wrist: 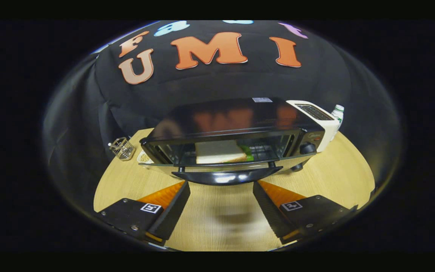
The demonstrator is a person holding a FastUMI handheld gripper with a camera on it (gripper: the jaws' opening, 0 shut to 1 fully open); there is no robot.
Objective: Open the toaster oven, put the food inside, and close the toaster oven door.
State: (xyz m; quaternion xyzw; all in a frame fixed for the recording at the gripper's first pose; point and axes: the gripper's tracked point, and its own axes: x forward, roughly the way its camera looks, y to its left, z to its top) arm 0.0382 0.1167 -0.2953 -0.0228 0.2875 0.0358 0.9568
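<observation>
A black toaster oven (pixel 236 121) stands on the wooden table (pixel 338 177), just ahead of my fingers. Its glass door (pixel 278 156) is swung down and open, with the dark curved handle (pixel 225 176) pointing toward me. Inside on the rack lies a sandwich (pixel 219 152) of white bread with green leaf at its right side. My gripper (pixel 221 186) is open, its fingertips just short of the handle, one on each side of its middle. Nothing is between the fingers.
A small wire basket (pixel 122 148) sits left of the oven, with a pale plate (pixel 144 156) beside it. A white toaster (pixel 317 119) and a bottle (pixel 337 113) stand behind the oven's right end. Bare tabletop lies under the fingers.
</observation>
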